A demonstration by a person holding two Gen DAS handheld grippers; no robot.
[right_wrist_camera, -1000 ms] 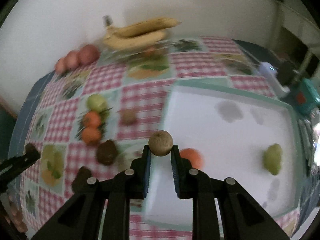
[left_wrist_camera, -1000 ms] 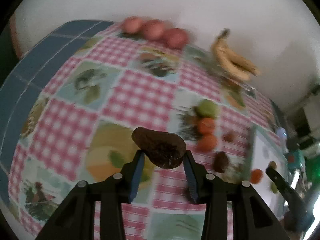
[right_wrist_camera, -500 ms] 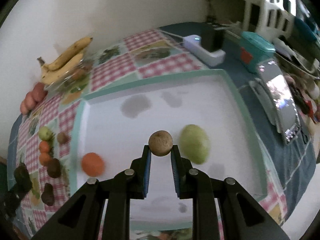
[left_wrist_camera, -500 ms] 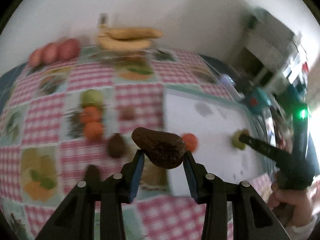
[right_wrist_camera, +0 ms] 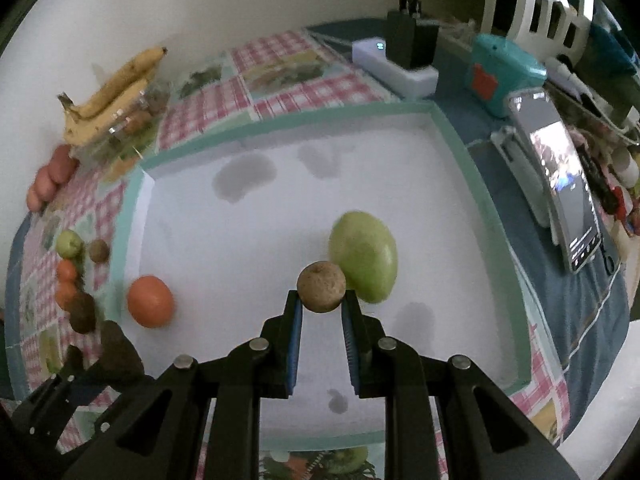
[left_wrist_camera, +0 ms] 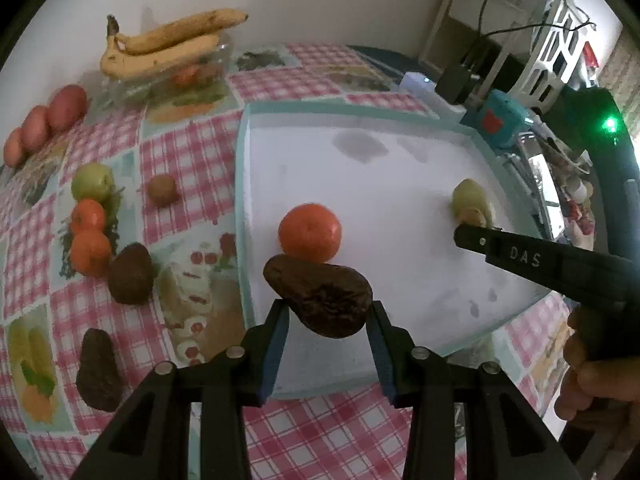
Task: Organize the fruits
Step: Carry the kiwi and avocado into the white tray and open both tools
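My left gripper (left_wrist_camera: 326, 312) is shut on a dark brown avocado (left_wrist_camera: 320, 300) and holds it above the near left edge of the white tray (left_wrist_camera: 400, 292). My right gripper (right_wrist_camera: 321, 304) is shut on a small round brown kiwi (right_wrist_camera: 321, 286) and holds it over the tray (right_wrist_camera: 240, 240), just beside a green pear (right_wrist_camera: 366, 256). An orange (left_wrist_camera: 310, 232) lies in the tray; it also shows in the right wrist view (right_wrist_camera: 150, 301). The right gripper also shows in the left wrist view (left_wrist_camera: 472, 232), by the pear (left_wrist_camera: 470, 200).
On the checked cloth left of the tray lie two avocados (left_wrist_camera: 130, 274), two oranges (left_wrist_camera: 90, 250), a green apple (left_wrist_camera: 91, 181) and a kiwi (left_wrist_camera: 162, 190). Bananas (left_wrist_camera: 160, 44) and red fruits (left_wrist_camera: 36, 128) sit at the back. A phone (right_wrist_camera: 560, 184) and teal box (right_wrist_camera: 506, 74) stand right of the tray.
Both grippers have swung right from the cloth to over the tray, each still holding its fruit. The right one now hovers beside the green pear.
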